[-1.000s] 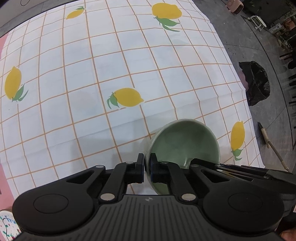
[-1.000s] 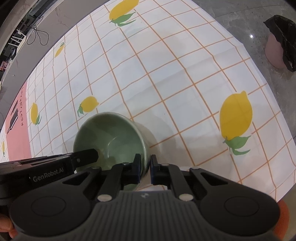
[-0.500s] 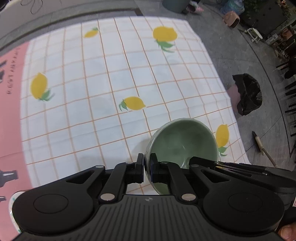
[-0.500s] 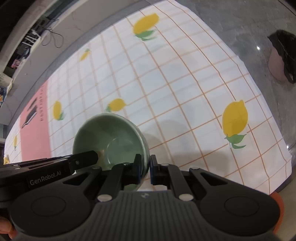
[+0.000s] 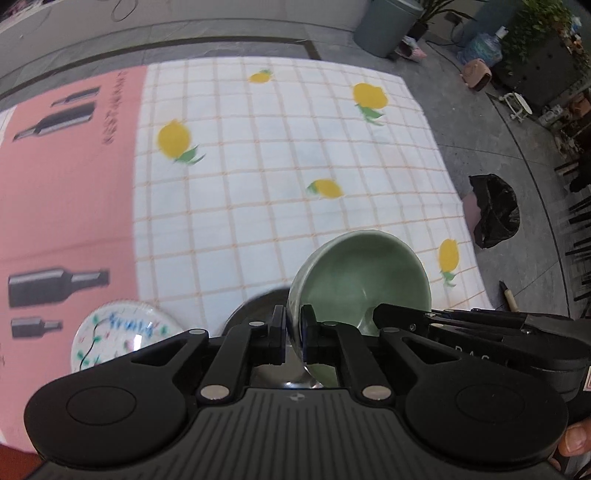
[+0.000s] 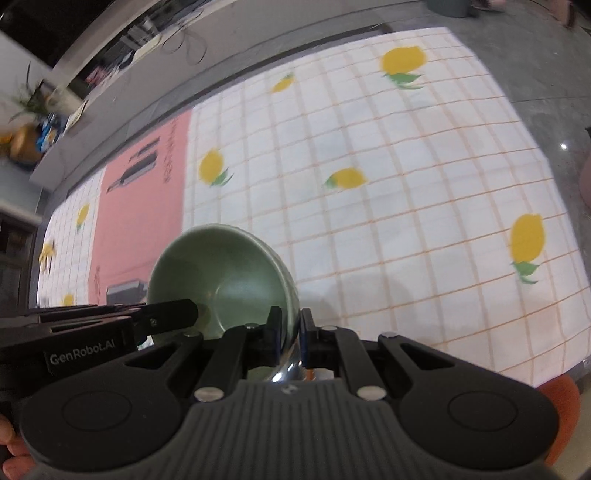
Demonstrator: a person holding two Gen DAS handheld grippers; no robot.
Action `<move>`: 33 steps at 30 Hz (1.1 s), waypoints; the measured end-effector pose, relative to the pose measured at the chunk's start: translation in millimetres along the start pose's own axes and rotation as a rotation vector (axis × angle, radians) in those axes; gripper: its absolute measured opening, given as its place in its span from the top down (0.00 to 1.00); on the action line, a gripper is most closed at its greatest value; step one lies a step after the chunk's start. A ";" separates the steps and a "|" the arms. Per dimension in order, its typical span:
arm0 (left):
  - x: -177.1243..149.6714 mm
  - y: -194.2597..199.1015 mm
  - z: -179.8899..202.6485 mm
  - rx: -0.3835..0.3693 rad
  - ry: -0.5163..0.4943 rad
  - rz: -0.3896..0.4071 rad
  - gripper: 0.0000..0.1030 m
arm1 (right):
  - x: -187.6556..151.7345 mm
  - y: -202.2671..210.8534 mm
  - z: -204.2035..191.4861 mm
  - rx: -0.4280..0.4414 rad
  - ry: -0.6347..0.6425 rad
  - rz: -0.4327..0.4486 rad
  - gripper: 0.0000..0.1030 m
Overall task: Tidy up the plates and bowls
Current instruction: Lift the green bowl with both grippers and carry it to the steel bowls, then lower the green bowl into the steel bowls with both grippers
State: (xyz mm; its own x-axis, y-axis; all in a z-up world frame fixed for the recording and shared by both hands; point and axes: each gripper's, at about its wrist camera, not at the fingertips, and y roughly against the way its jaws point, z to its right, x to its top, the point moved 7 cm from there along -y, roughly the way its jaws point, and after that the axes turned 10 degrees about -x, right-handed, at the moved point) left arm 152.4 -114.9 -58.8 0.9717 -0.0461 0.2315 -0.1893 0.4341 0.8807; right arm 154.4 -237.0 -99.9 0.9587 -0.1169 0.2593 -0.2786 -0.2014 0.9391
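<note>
A pale green bowl [image 5: 354, 280] is held in the air above the lemon-print tablecloth [image 5: 258, 206]. My left gripper [image 5: 293, 332] is shut on its left rim. My right gripper [image 6: 290, 334] is shut on its right rim; in the right wrist view the bowl [image 6: 218, 280] shows a doubled rim, so it may be two nested bowls. A white plate with a coloured pattern [image 5: 118, 336] lies on the pink part of the cloth, below and left of the left gripper. A dark round object [image 5: 258, 306] lies under the bowl, mostly hidden.
The cloth has a pink panel with bottle prints [image 5: 66, 192] at the left. A black bag [image 5: 495, 210] and a grey bin [image 5: 388, 26] stand on the floor beyond the cloth's right edge. An orange thing [image 6: 557, 395] shows at the near right edge.
Both grippers have risen with the bowl, well above the cloth. The view has widened and shifted left, bringing the pink panel and the patterned plate into sight.
</note>
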 end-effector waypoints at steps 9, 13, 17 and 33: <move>-32.9 -7.9 -28.6 -0.014 0.051 -0.033 0.92 | -28.5 -22.4 -17.0 -0.015 0.060 -0.073 0.93; -38.7 -15.1 -33.6 -0.010 0.056 -0.045 0.92 | -35.2 -29.6 -17.5 -0.029 0.074 -0.090 0.93; -40.3 -22.3 -35.7 0.014 0.043 -0.048 0.92 | -37.3 -38.2 -20.4 -0.059 0.095 -0.095 0.94; -41.1 -36.5 -36.9 0.087 -0.016 -0.076 0.91 | -39.5 -52.1 -32.4 -0.144 0.196 -0.103 0.92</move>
State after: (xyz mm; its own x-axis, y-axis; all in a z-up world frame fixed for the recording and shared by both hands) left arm 124.6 -95.6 -115.7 0.9815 -0.0904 0.1690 -0.1277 0.3490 0.9284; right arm 132.9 -190.3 -151.7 0.9783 0.0902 0.1866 -0.1817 -0.0603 0.9815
